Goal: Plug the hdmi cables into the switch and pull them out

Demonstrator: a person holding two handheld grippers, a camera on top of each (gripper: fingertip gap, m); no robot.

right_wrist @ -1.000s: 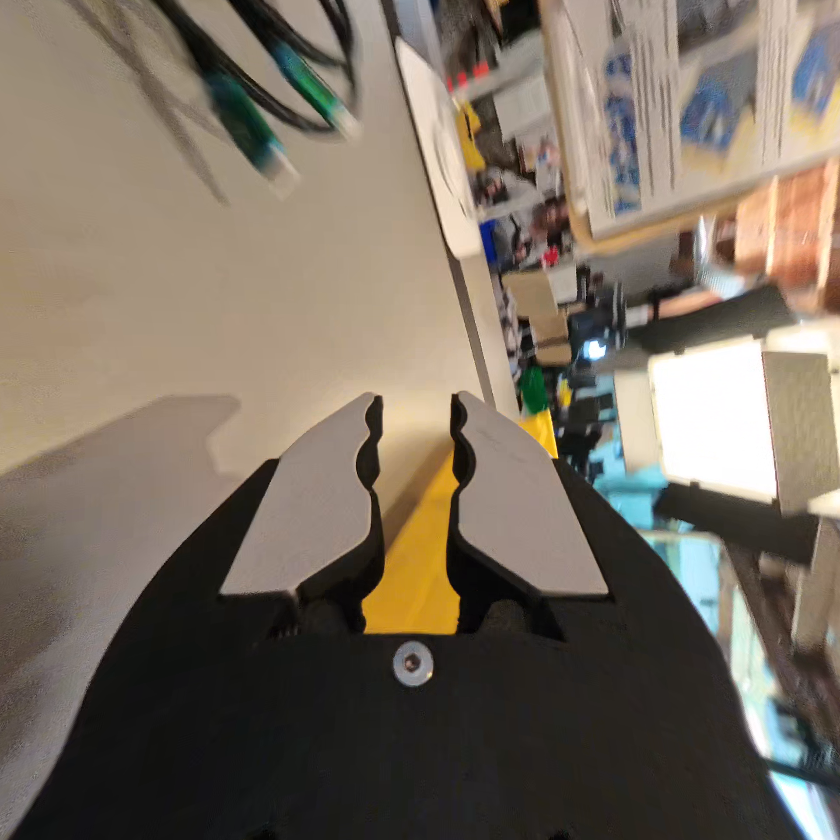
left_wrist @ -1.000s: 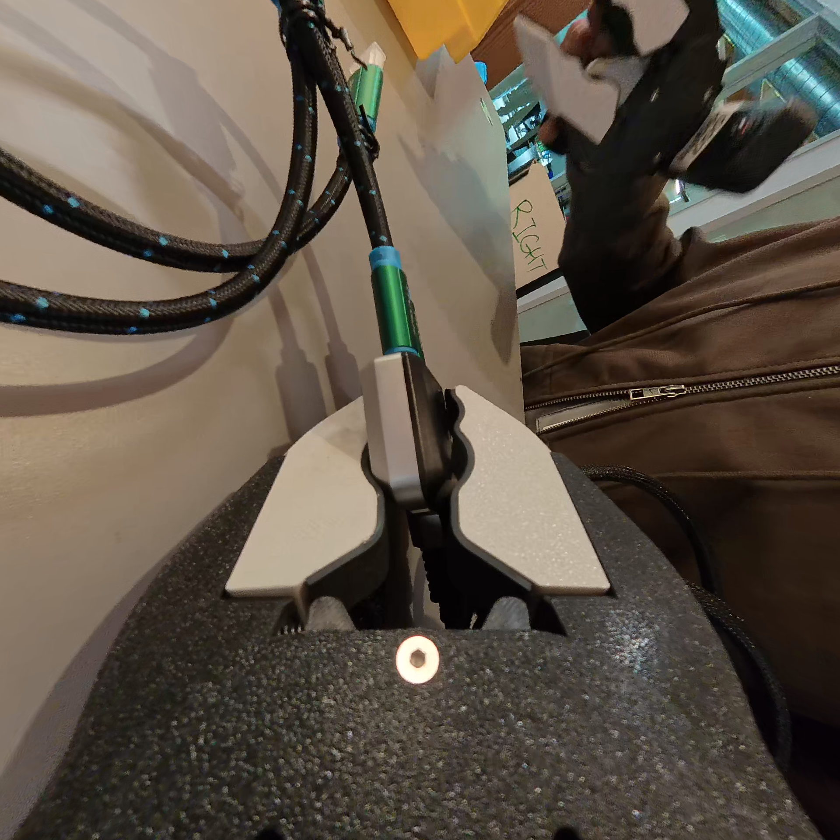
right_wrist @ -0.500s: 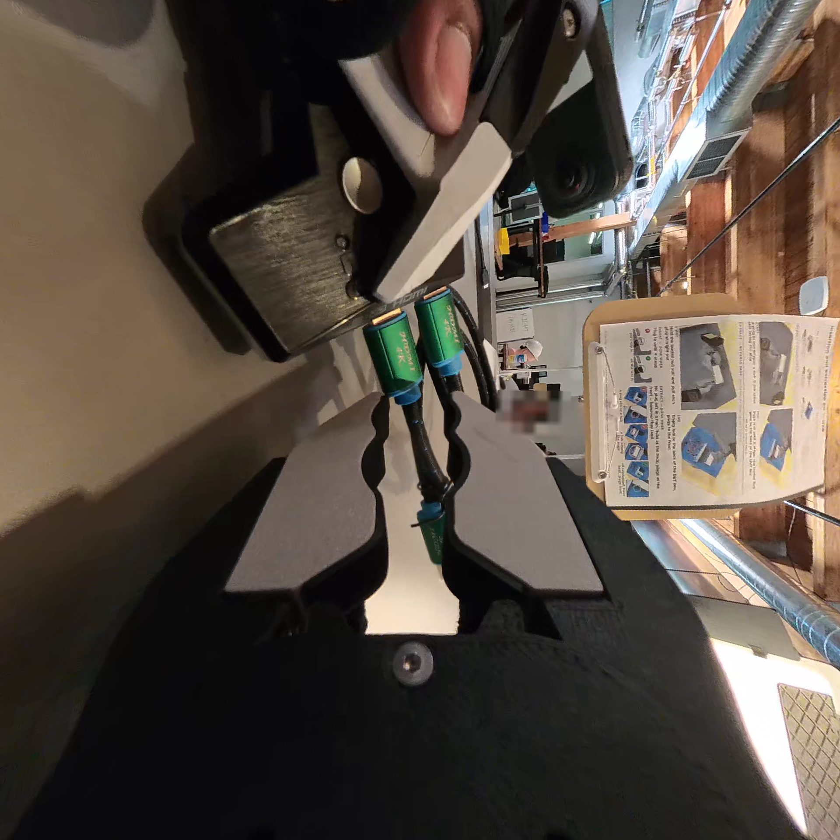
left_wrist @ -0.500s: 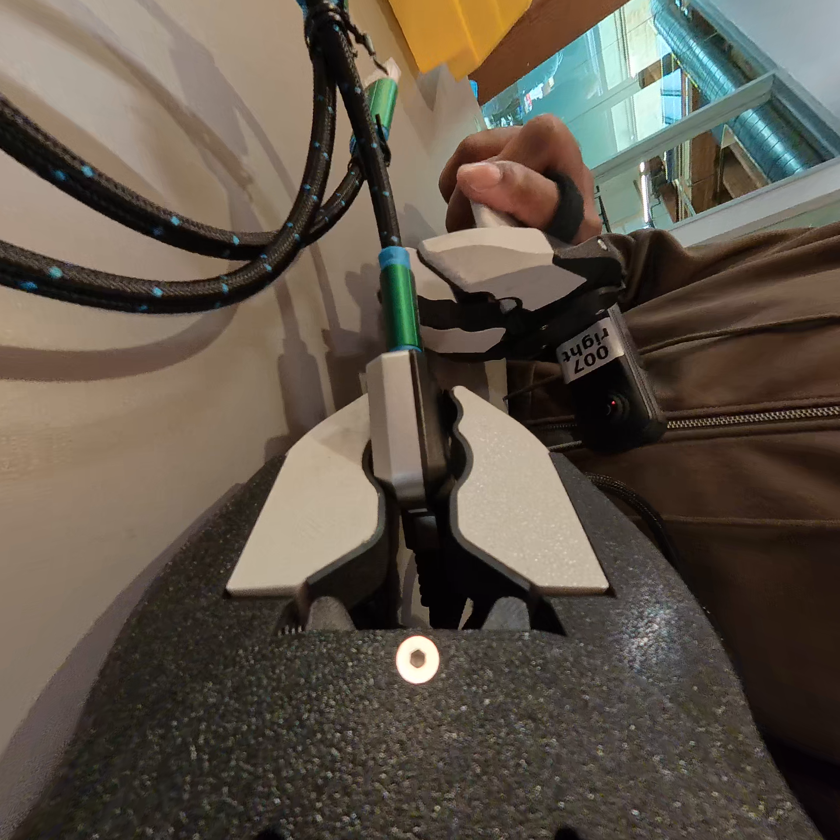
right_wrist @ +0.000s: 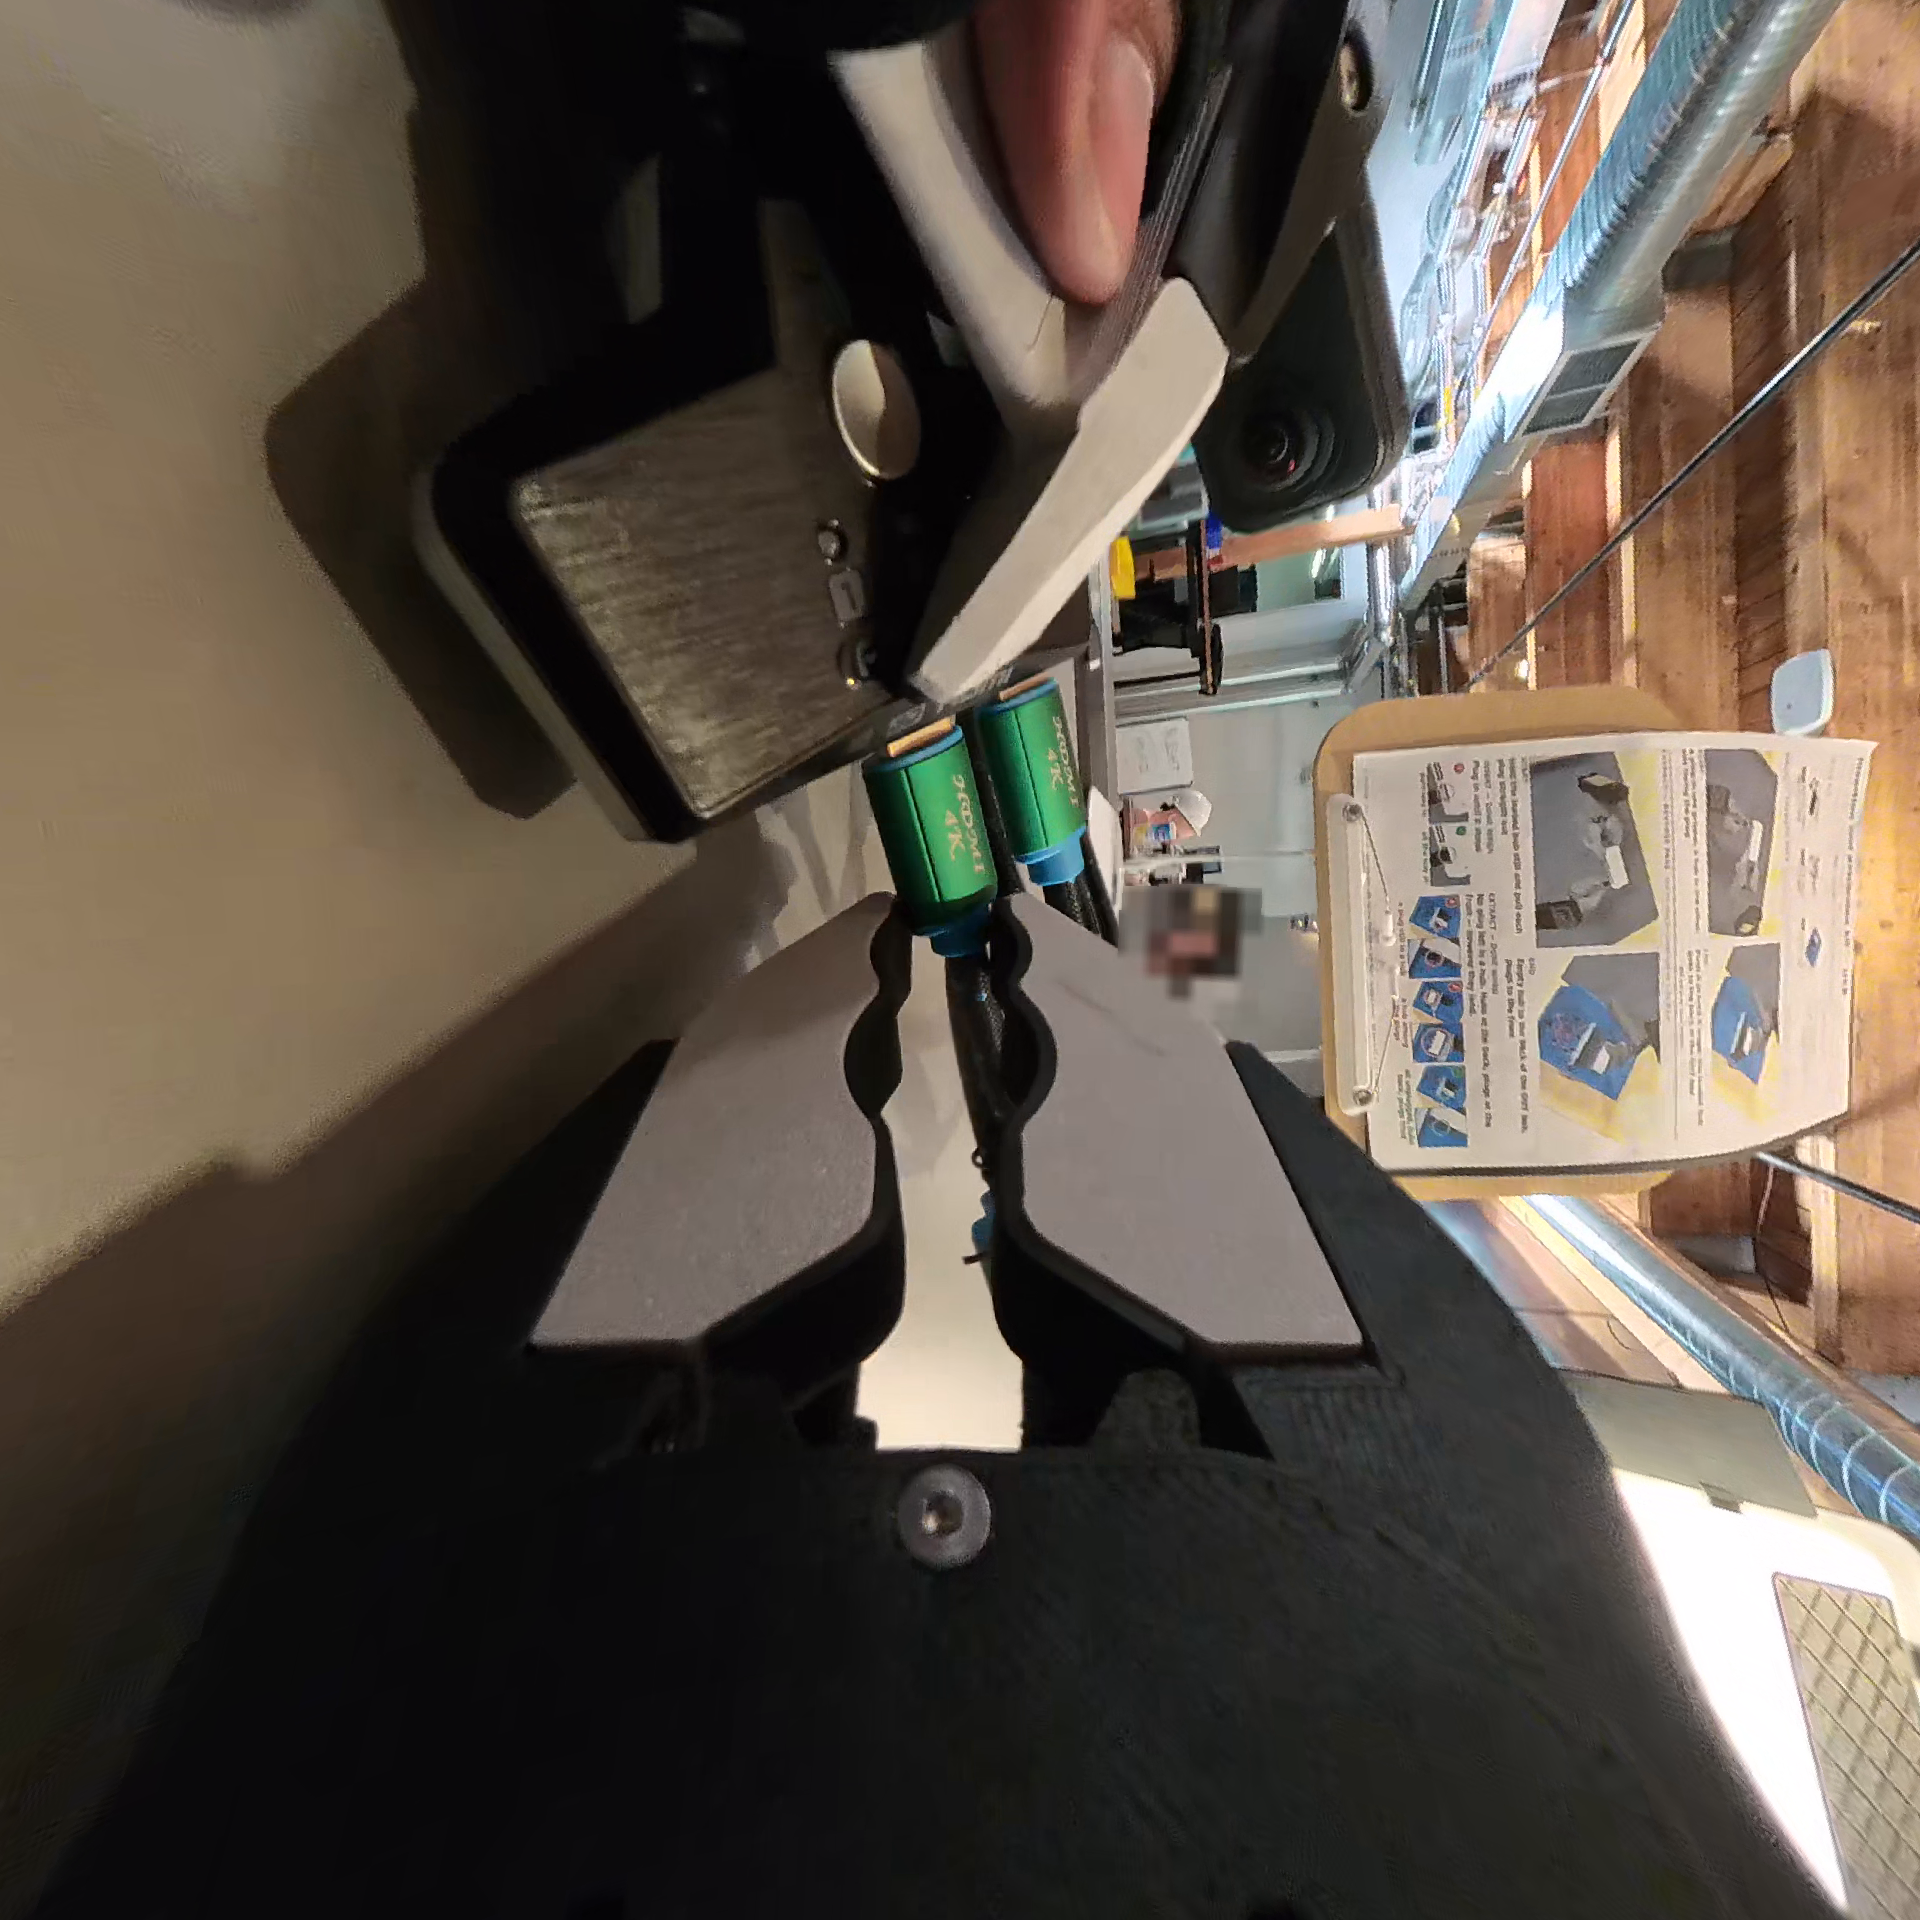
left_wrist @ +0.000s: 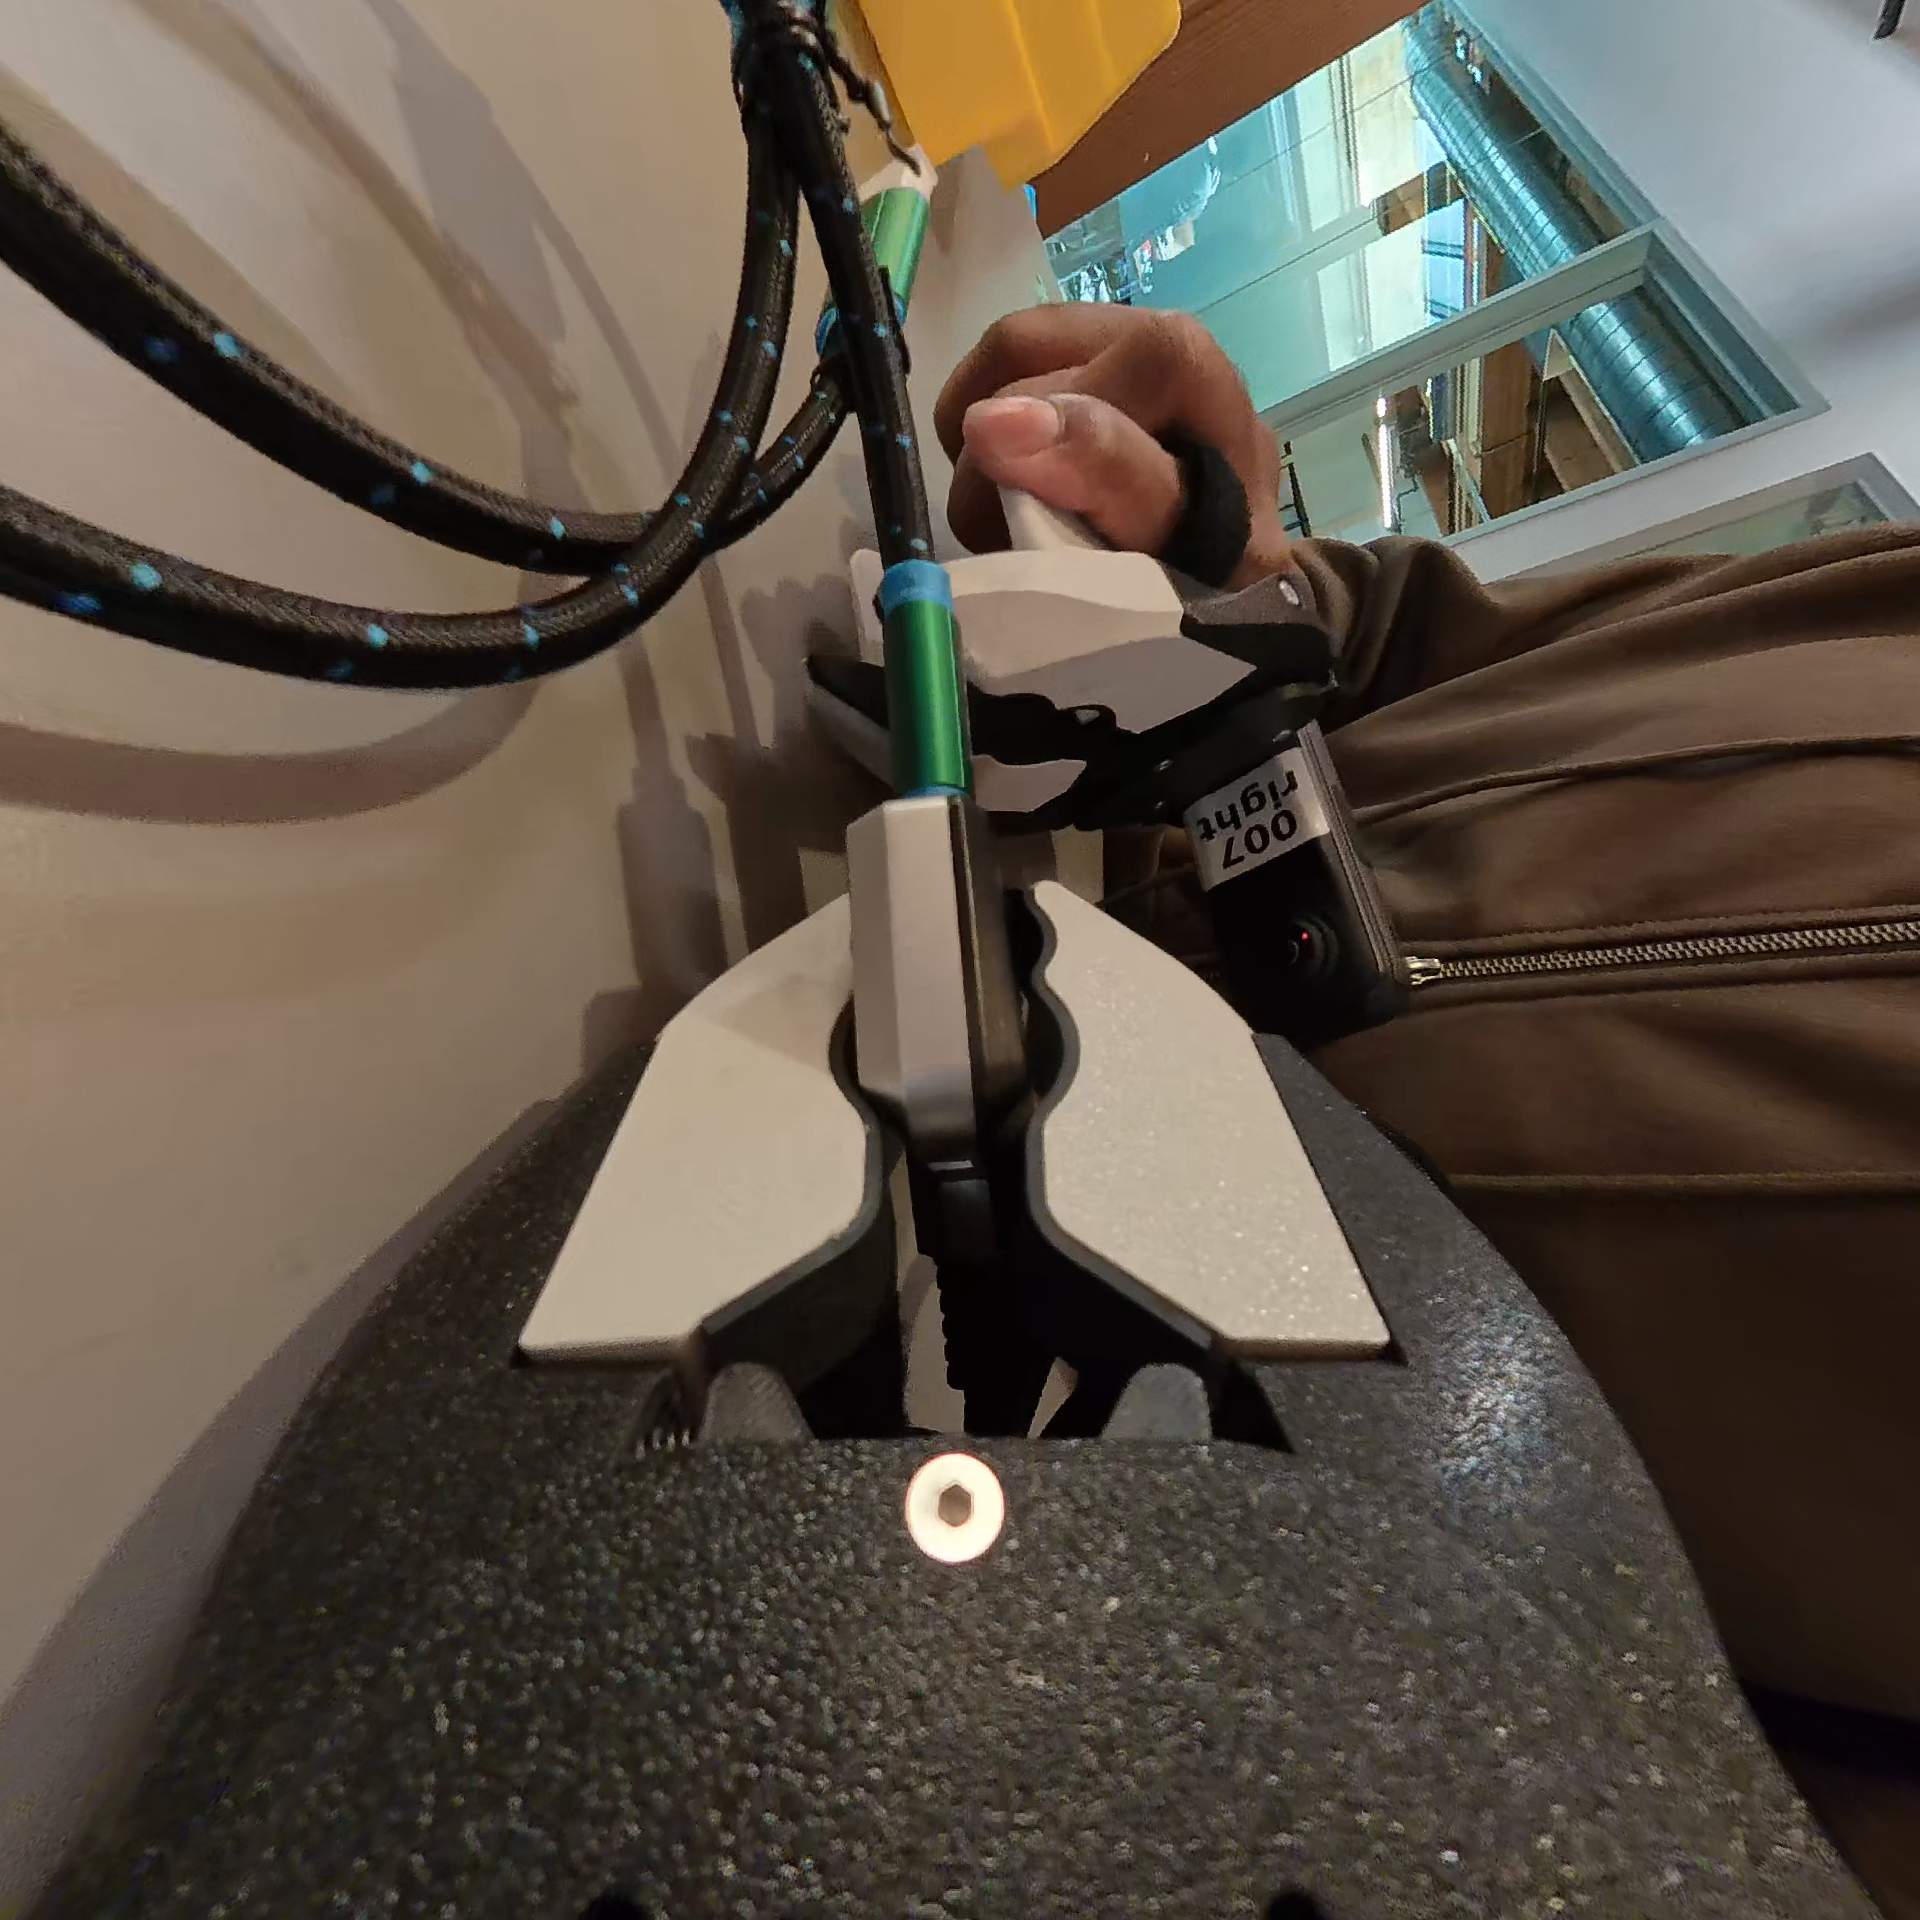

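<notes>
A: Left gripper (left_wrist: pixel 951 1023), nearest: what lies in the jaws?

B: A flat box (left_wrist: pixel 925 977), grey and black, clamped edge-on between both pads, the fingers narrowly parted. A green plug (left_wrist: pixel 928 707) enters its far edge; its braided cable (left_wrist: pixel 312 613) loops away over the beige table (left_wrist: pixel 260 987).

A: And the right gripper (right_wrist: pixel 954 940)?

B: Its fingers stand narrowly apart about the blue collar and cable of the nearer green plug (right_wrist: pixel 930 826). The right pad touches the cable; a gap shows at the left pad, so whether it grips cannot be told. A second plug (right_wrist: pixel 1029 779) sits beside the first, both in the box (right_wrist: pixel 665 613).

A: Farther off?

B: A yellow bin (left_wrist: pixel 1013 73) in the left view; a clipboard (right_wrist: pixel 1590 935) with printed sheets in the right.
</notes>
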